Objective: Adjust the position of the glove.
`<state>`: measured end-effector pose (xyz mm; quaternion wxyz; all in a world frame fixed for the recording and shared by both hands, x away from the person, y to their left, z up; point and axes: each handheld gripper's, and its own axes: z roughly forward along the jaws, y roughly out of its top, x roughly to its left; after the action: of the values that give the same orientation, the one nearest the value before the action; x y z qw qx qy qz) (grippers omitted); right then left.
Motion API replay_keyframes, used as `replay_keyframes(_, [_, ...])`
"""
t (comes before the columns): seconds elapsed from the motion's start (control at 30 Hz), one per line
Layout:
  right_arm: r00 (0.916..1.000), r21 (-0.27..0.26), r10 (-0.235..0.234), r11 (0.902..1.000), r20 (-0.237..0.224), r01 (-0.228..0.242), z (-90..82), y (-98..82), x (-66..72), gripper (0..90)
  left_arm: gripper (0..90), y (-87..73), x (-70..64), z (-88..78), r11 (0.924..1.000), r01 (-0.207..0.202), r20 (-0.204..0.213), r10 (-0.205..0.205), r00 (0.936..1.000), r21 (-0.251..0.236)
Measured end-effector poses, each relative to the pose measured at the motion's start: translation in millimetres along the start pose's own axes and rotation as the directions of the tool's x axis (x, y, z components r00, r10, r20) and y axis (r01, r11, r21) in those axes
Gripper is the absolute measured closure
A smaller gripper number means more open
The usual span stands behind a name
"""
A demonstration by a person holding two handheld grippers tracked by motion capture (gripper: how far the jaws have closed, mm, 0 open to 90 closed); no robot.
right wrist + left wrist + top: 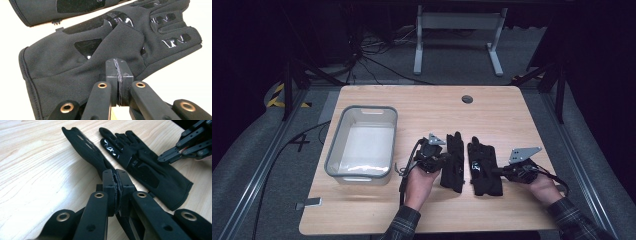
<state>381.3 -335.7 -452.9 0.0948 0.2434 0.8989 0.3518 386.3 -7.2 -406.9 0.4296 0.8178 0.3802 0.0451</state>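
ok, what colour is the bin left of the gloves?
The bin has a grey rim and pale translucent walls; clearest in the high view.

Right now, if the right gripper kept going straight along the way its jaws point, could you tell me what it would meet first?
Most likely the right-hand black glove: the right gripper, jaws shut, points across its palm. The other glove lies just beyond. Whether the tips already touch the fabric I cannot tell.

Two black gloves (469, 162) side by side (fingers pointing away), flat on table.
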Motion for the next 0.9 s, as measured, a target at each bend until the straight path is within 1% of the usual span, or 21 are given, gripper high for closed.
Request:
replay_keyframes(0.13, [1.0000, -0.004, 0.002, 1.0000, -0.006, -0.002, 2.0, 1.6, -0.7, 90.0, 87.2, 2.4, -1.7, 0.5, 1.0000, -0.003, 0.015, 0.003, 0.9999, -0.007])
replay_keyframes(0.2, [1.0000, -0.007, 0.002, 1.0000, -0.009, -0.002, 3.0, 2.3, -1.4, 90.0, 87.3, 3.4, -2.7, 0.2, 1.0000, -0.004, 0.014, 0.005, 0.9999, -0.007])
replay_keyframes(0.3, [0.9999, -0.011, 0.006, 0.9999, -0.015, -0.006, 4.8, 3.8, -2.9, 90.0, 87.3, 5.5, -4.3, 0.0, 0.9999, -0.009, 0.023, 0.009, 0.9997, -0.014])
replay_keyframes(0.5, [0.9997, -0.016, 0.011, 0.9998, -0.022, -0.011, 6.8, 5.3, -3.8, 90.0, 87.3, 8.4, -6.8, -0.1, 0.9992, -0.004, 0.035, 0.005, 0.9994, -0.040])
replay_keyframes(0.7, [0.9996, -0.020, 0.014, 0.9997, -0.026, -0.015, 7.7, 5.9, -4.3, 90.0, 87.4, 15.5, -10.7, 0.0, 0.9985, -0.014, 0.040, 0.016, 0.9991, -0.053])
replay_keyframes(0.77, [0.9996, -0.019, 0.014, 0.9997, -0.025, -0.015, 7.8, 6.0, -4.3, 90.0, 87.4, 18.2, -12.5, 0.7, 0.9981, -0.024, 0.043, 0.026, 0.9987, -0.057])
replay_keyframes(0.9, [0.9994, -0.024, 0.018, 0.9995, -0.031, -0.019, 9.2, 6.8, -4.9, 90.0, 87.4, 21.3, -15.8, 3.2, 0.9979, -0.031, 0.046, 0.033, 0.9984, -0.057])
